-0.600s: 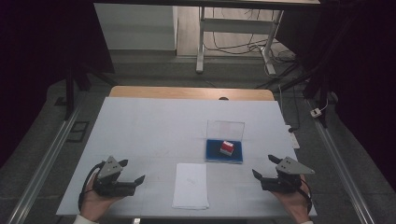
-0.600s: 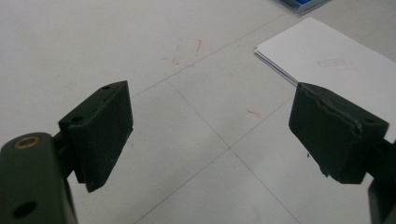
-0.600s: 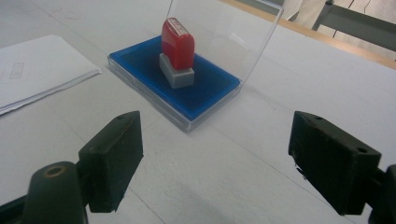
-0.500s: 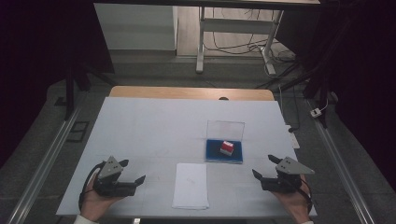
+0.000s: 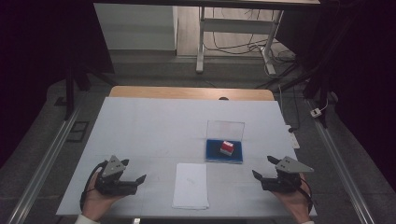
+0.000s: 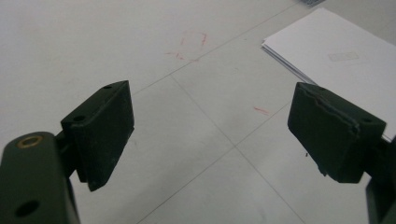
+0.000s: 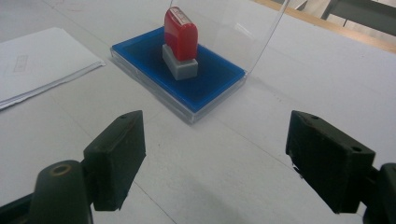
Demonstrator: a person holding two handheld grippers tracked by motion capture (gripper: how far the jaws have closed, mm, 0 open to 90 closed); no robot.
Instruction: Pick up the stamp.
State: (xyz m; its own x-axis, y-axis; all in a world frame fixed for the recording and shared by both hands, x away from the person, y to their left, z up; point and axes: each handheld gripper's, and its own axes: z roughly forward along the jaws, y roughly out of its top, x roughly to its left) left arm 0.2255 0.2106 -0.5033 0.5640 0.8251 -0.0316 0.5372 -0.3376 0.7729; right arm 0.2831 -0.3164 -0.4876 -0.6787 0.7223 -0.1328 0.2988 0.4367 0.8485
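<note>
A red stamp with a grey base [image 5: 227,148] [image 7: 180,44] stands on a blue ink pad [image 5: 224,154] [image 7: 205,86] whose clear lid [image 5: 226,129] is raised behind it. A stack of white paper [image 5: 190,185] [image 6: 343,56] [image 7: 32,63] lies near the table's front edge. My left gripper [image 5: 136,182] [image 6: 224,135] rests open at the front left, with the paper just to its right and nothing between its jaws. My right gripper [image 5: 260,169] [image 7: 219,158] rests open at the front right and points toward the ink pad, a short way from it.
The white table top [image 5: 154,126] has faint red marks [image 6: 191,44] on it. A wooden strip [image 5: 191,93] runs along the far edge. Table legs and cables [image 5: 233,42] lie on the floor beyond. Metal rails [image 5: 42,163] flank the table.
</note>
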